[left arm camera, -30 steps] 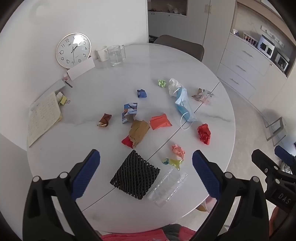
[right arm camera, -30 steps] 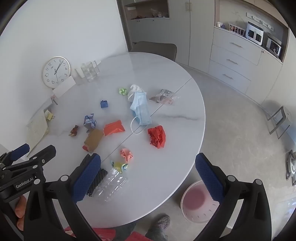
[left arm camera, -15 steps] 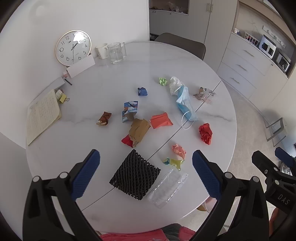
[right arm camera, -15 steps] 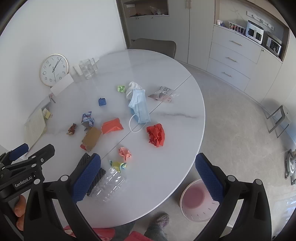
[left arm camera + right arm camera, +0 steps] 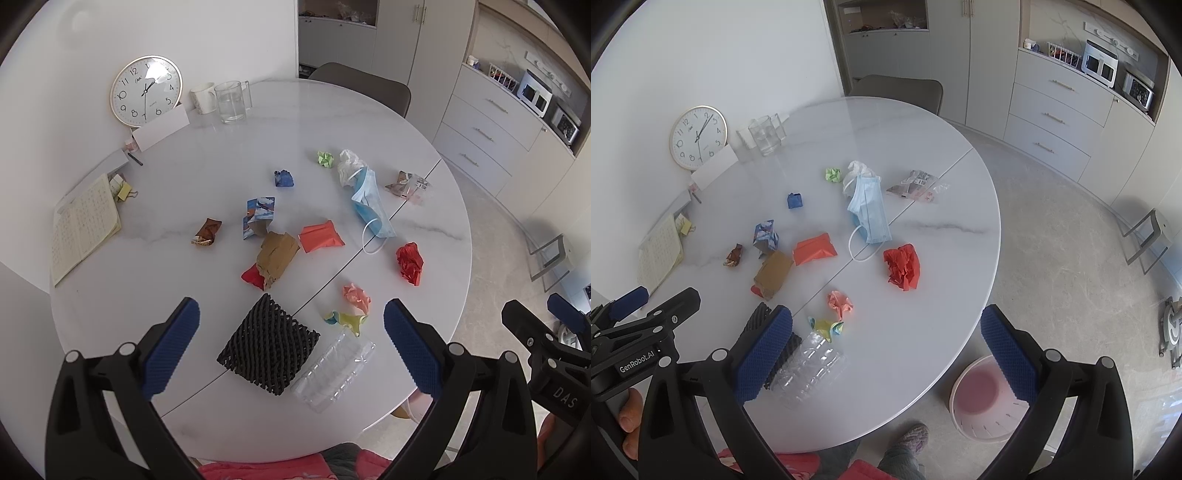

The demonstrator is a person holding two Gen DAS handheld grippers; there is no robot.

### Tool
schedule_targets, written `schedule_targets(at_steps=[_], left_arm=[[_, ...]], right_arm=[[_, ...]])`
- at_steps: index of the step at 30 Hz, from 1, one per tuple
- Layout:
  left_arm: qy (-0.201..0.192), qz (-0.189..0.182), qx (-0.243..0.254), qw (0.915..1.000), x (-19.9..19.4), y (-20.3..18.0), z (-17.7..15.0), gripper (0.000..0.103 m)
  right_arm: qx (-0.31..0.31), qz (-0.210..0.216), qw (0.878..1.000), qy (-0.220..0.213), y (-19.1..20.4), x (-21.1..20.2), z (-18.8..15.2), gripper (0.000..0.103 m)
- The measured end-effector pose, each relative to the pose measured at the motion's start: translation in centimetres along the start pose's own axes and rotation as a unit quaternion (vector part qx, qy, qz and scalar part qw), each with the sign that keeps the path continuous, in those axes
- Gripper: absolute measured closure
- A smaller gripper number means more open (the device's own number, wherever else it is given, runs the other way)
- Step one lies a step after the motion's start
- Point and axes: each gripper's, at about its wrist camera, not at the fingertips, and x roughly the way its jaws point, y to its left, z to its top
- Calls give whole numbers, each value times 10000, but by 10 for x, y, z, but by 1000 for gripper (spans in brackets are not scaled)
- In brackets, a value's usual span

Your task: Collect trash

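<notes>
White wall (image 5: 221, 37), grey stone-look floor (image 5: 1052, 240), pale drawer cabinets (image 5: 1060, 107), grey chair (image 5: 362, 85), bright daylight

Glossy marble-look table (image 5: 258, 122); crumpled clear plastic bottle (image 5: 334, 371).

Near edge of the surface (image 5: 110, 295): black foam net (image 5: 267, 350) and clear plastic tray (image 5: 332, 373) lying touching, blocking approach. Centre: scattered scraps and a blue face mask (image 5: 371, 206) sitting apart, leaving gaps. Far left: clock (image 5: 146, 89), mug (image 5: 203, 96), glass (image 5: 231, 101), notebook (image 5: 83, 225) crowding the wall. Right rim lying bare above the pink bin (image 5: 986, 398).
</notes>
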Motion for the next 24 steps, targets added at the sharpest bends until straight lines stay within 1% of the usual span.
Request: schedule_targets(at_steps=[24], left_arm=[[23, -1, -24, 10000, 0, -1, -5, 8]], right_arm=[[-13, -12, 10000, 54, 3, -1, -5, 2]])
